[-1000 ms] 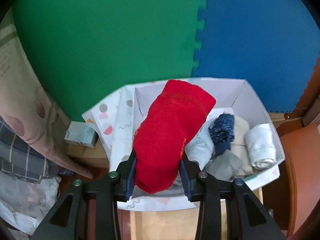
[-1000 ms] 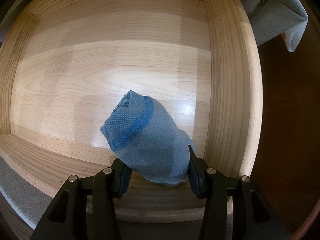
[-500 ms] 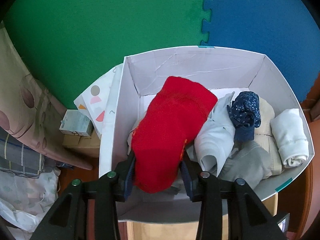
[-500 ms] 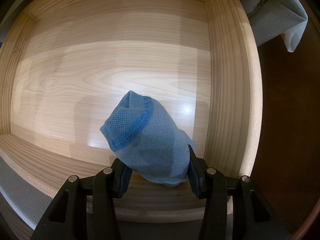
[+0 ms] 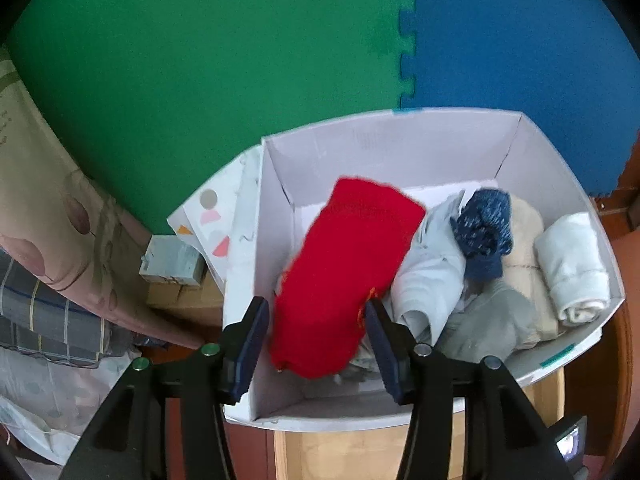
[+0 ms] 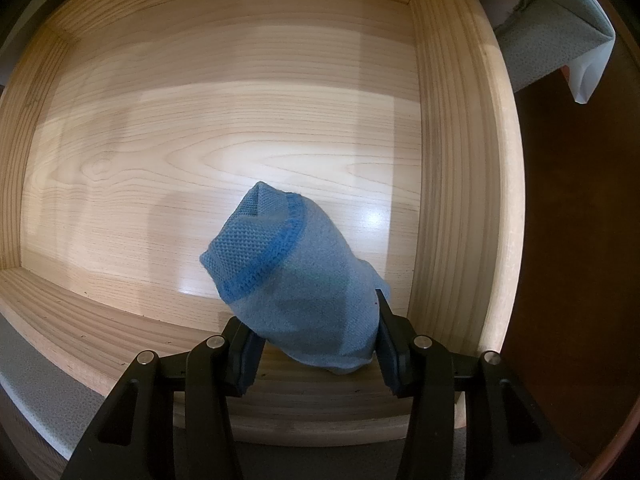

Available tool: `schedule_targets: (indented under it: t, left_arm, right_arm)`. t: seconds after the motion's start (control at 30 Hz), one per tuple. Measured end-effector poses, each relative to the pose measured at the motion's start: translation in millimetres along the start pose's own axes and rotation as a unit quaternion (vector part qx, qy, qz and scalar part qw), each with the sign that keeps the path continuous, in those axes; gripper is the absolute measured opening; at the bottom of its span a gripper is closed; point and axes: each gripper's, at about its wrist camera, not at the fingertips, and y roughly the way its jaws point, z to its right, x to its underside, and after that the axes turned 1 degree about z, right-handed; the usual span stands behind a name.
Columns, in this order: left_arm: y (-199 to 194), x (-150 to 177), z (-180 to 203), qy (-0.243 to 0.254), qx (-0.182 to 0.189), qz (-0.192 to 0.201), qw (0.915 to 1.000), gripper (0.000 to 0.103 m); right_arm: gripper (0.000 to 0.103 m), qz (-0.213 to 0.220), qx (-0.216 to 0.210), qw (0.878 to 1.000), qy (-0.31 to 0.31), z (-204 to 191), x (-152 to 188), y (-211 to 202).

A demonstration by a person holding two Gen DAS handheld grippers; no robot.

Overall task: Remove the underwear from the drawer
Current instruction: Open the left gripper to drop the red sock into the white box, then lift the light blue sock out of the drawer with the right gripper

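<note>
red underwear (image 5: 348, 272): rolled bundle, tilted inside white box (image 5: 276, 184), left end.
blue underwear (image 6: 296, 292): rolled, above wooden drawer (image 6: 200, 140) floor.

Left claw (image 5: 316, 336) jaws just opened off red underwear (image 5: 344, 276), over white box (image 5: 400, 140).

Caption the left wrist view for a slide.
Left hand-held gripper, jaws just opened, releasing red underwear into white box of rolled clothes.

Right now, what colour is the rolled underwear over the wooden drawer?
Light blue underwear with a darker blue band; right wrist view.
</note>
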Motion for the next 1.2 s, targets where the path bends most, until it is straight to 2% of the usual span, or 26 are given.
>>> schedule_targets:
  t: [0.23,0.4,0.6,0.77,0.83,1.0,1.2]
  left_arm:
    - [-41,-1,-11,-0.015,0.011,0.045,0.9988,0.054]
    - [-77,11,-18,-0.009,-0.002,0.088,0.9961,0.054]
    - [-112,43,-34,-0.012,-0.016,0.126,0.9919,0.055]
    - [-123,77,-45,-0.006,-0.049,0.141,0.9887,0.055]
    - [-124,93,-51,-0.012,-0.052,0.147,0.9877,0.058]
    - [-106,132,-61,-0.043,-0.018,0.115,0.9923,0.060]
    - [-68,174,-61,-0.090,0.003,0.072,0.9934,0.060]
  right_arm:
    - [0.045,0.000,0.000,1.000,-0.001,0,0,0]
    - [0.045,0.000,0.000,1.000,-0.001,0,-1,-1]
    - [0.045,-0.001,0.001,1.000,-0.001,0,-2,0]
    - [0.045,0.000,0.001,1.000,-0.001,-1,-2,0]
    - [0.045,0.000,0.001,1.000,-0.001,-1,-2,0]
    - [0.045,0.000,0.001,1.000,-0.001,-1,-2,0]
    - [0.045,0.000,0.001,1.000,-0.001,-2,-1,0]
